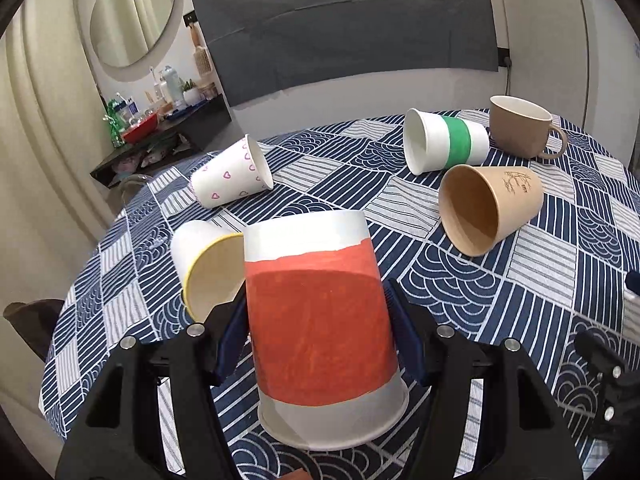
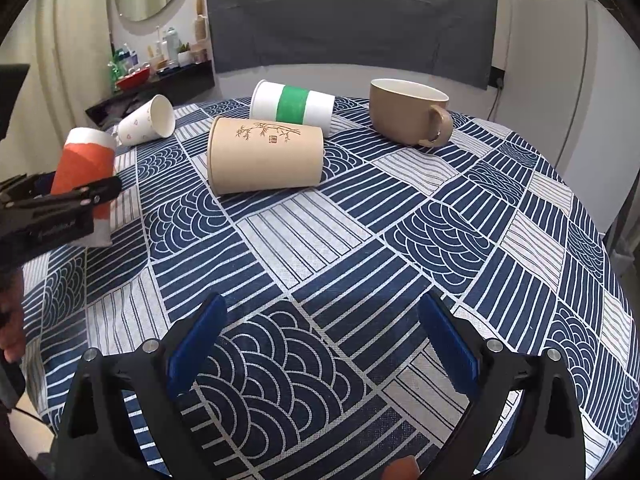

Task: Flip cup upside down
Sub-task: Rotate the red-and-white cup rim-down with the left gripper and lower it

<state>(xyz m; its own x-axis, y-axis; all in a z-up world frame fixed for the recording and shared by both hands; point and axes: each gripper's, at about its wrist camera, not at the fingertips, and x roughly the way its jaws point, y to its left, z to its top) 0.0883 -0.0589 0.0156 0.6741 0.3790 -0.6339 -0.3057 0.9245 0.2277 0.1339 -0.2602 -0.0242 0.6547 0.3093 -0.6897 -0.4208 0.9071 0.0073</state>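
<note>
My left gripper [image 1: 316, 316] is shut on a white paper cup with a red band [image 1: 316, 312]. The cup is upside down, base up and rim down, slightly tilted, its rim close above the tablecloth. It also shows in the right wrist view [image 2: 82, 160] at the far left, with the left gripper [image 2: 86, 196] across it. My right gripper [image 2: 320, 340] is open and empty, low over the front middle of the table.
Lying on the patterned tablecloth [image 2: 320, 232]: a yellow-rimmed cup [image 1: 208, 268], a heart-print cup [image 1: 232, 176], a kraft cup [image 1: 488, 208] and a green-band cup [image 1: 444, 144]. A tan mug [image 1: 520, 128] stands upright at the back right. A cluttered shelf [image 1: 160, 128] stands beyond the table's left edge.
</note>
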